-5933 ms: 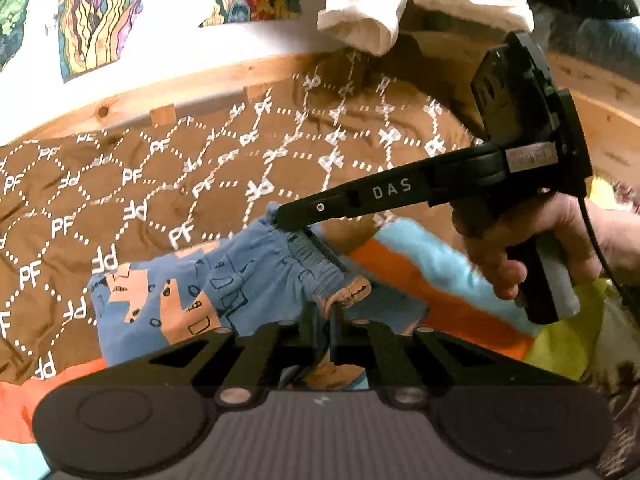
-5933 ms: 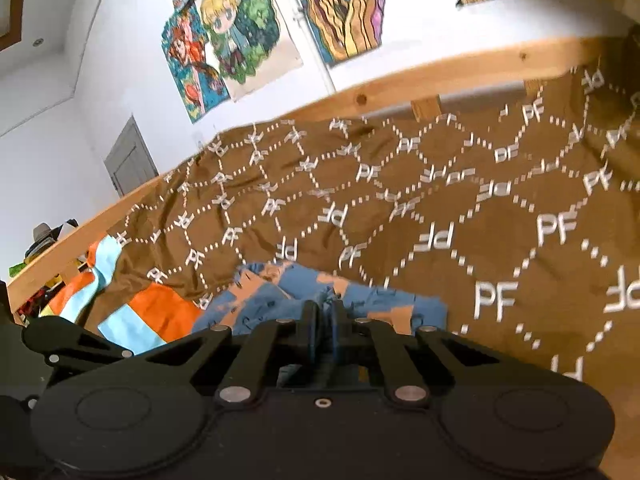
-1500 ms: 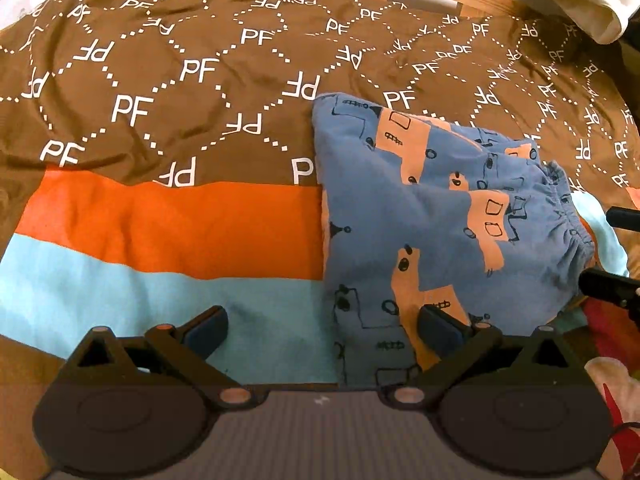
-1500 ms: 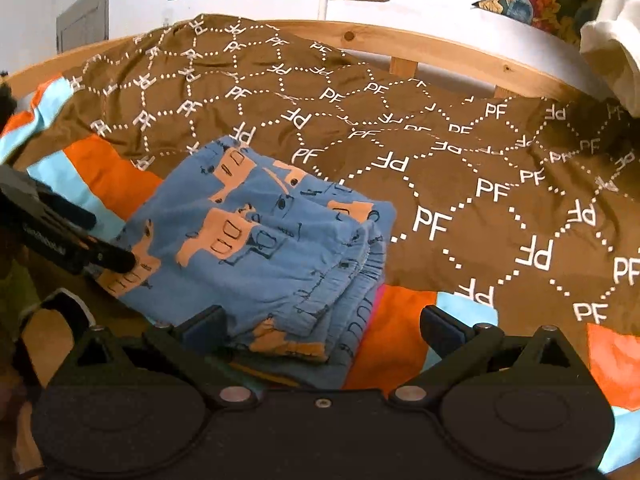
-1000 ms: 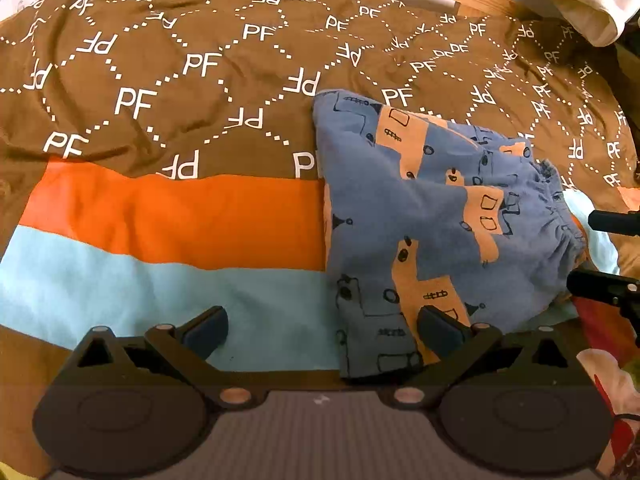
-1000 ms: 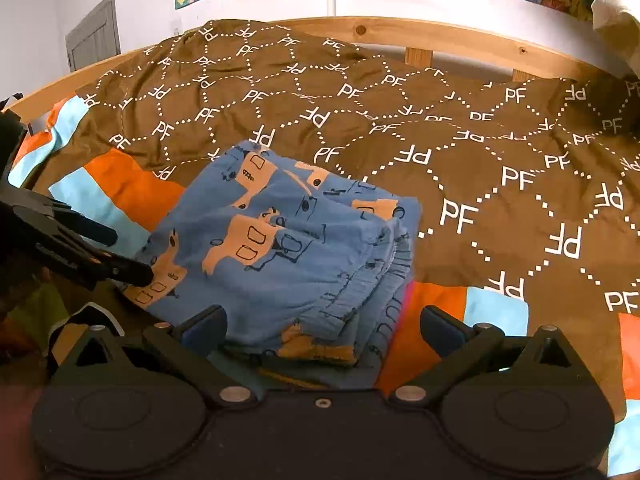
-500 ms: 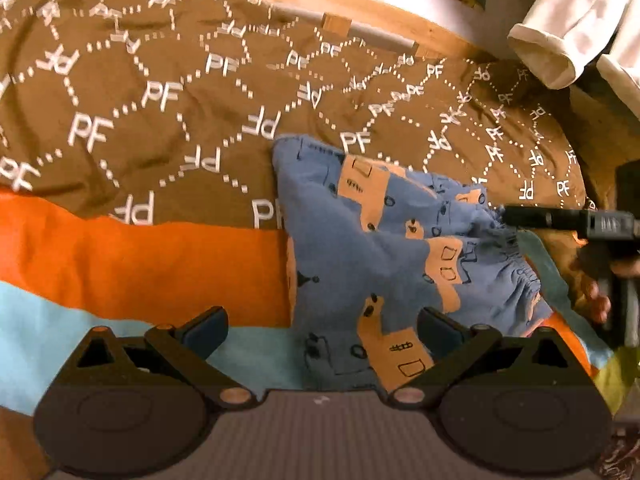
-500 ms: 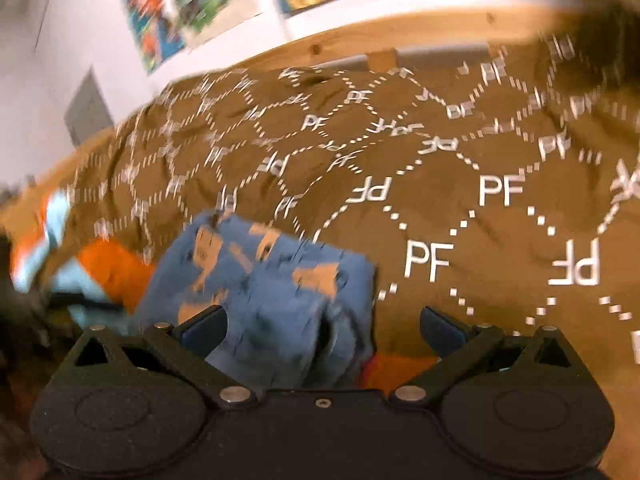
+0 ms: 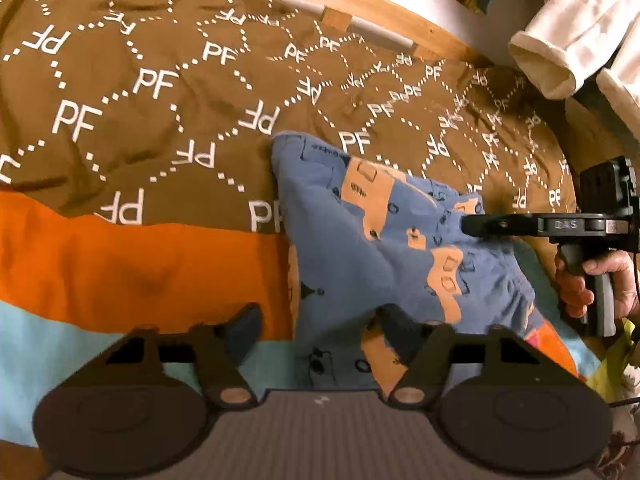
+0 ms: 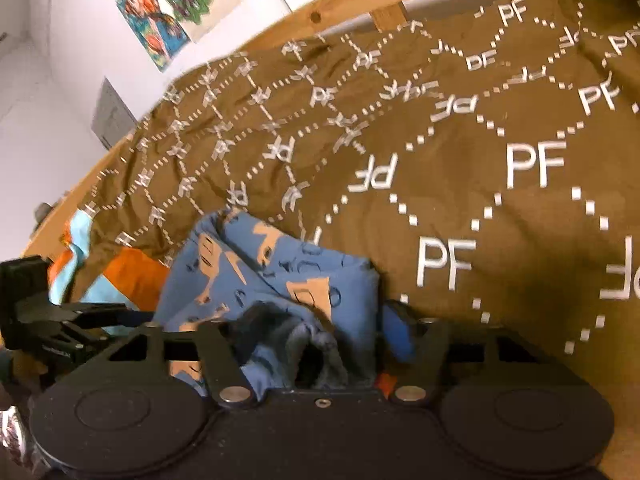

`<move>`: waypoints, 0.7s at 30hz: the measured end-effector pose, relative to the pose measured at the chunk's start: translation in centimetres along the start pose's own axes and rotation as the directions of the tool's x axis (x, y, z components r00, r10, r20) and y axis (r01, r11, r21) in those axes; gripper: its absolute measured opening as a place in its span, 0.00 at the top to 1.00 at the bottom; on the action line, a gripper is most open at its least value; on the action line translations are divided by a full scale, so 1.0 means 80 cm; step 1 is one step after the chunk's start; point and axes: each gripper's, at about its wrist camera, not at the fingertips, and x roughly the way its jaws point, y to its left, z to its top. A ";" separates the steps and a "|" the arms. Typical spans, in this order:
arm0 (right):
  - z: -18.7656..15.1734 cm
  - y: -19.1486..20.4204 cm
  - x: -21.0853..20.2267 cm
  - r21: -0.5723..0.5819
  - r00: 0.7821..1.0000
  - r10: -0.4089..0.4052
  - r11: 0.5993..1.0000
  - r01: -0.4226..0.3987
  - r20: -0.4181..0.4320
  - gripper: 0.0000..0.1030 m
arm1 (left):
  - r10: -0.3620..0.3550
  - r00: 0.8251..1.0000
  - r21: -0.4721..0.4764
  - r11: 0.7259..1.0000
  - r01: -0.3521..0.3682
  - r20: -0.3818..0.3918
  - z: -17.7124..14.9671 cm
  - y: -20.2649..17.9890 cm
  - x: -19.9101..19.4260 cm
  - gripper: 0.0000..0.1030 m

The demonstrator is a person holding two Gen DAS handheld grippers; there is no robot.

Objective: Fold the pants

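Observation:
Blue pants with orange truck prints [image 9: 360,248] lie folded on the brown bedspread. My left gripper [image 9: 320,326] is open, its jaws astride the near edge of the pants. My right gripper [image 10: 320,332] is open, its jaws on either side of the bunched waistband edge of the pants [image 10: 280,276]. In the left wrist view the right gripper's fingertips [image 9: 472,224] rest on the pants' far right edge. In the right wrist view the left gripper [image 10: 100,314] reaches the pants from the left.
The brown bedspread with white PF lettering [image 9: 160,80] has orange [image 9: 140,260] and light blue [image 9: 60,340] bands. A wooden bed rail [image 9: 360,4] runs along the back. White cloth [image 9: 568,40] hangs at the upper right.
Both grippers have moved in onto the folded pants. The right gripper's jaws now straddle the waistband edge, and both pairs of jaws stand closer together than before.

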 end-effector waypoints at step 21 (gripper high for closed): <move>0.022 0.147 -0.048 -0.417 0.939 -0.236 0.849 0.325 0.251 0.83 | 0.132 0.983 0.176 0.973 -0.153 0.126 0.053 -0.093 -0.047 0.86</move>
